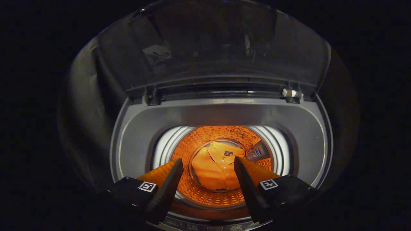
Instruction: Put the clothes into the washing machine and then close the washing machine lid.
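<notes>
Nearest of all, the jaws point(208, 173) stand apart with nothing held between them, their ridged inner faces tilted in over the mouth of the washer point(221, 112). Straight down past them, at the bottom of the drum point(192, 192), lies the shirt point(214, 166) — soft folded cloth with a collar and a row of small buttons, its length running away from the jaws, collar at the far end. So the clothes look to be in already, and what is left is the lid point(212, 48). It stands open beyond the drum, up and behind the opening, hinged along the far rim — a broad, curved, dark glossy panel. The jaws would need to lift clear and reach over to its top edge. The drum wall is perforated metal; the collar around it is smooth grey plastic.
</notes>
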`<state>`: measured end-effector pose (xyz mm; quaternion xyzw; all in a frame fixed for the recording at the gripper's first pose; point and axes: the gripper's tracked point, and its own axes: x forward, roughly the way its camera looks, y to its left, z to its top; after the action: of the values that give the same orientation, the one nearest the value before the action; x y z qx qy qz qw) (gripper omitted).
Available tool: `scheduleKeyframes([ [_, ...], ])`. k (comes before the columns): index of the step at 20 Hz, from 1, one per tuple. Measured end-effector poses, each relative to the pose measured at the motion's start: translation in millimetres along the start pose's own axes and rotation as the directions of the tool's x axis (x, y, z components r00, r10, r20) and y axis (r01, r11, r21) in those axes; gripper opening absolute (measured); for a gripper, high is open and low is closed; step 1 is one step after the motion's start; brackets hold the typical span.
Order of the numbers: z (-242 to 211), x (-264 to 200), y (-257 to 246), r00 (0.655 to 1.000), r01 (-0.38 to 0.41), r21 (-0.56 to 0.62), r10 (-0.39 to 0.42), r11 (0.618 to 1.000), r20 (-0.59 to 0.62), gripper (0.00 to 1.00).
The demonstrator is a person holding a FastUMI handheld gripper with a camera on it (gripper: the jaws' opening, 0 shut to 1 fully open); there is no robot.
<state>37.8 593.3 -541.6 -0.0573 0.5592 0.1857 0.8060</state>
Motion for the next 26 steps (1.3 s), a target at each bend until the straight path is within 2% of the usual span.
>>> scheduleKeyframes([
  [5, 13.9, -84.6, 19.0, 0.98, -0.048, -0.022, 0.051, 0.999, 0.193, 1.0],
  [9, 56.3, -155.5, 11.0, 0.919, -0.056, -0.078, 0.081, 0.995, 0.385, 1.0],
  [14, 132.8, -248.2, 4.2, 0.783, -0.081, -0.051, 0.095, 0.995, 0.615, 1.0],
  [17, 179.7, -291.2, -3.5, 0.7, -0.068, -0.055, 0.087, 0.996, 0.709, 1.0],
  [19, 205.0, -311.1, -9.2, 0.66, -0.053, -0.062, 0.082, 0.997, 0.747, 1.0],
  [22, 235.7, -328.8, -11.3, 0.629, -0.038, -0.052, 0.064, 0.998, 0.775, 1.0],
  [26, 277.3, -307.5, -19.8, 0.629, -0.007, -0.051, 0.044, 0.999, 0.776, 1.0],
])
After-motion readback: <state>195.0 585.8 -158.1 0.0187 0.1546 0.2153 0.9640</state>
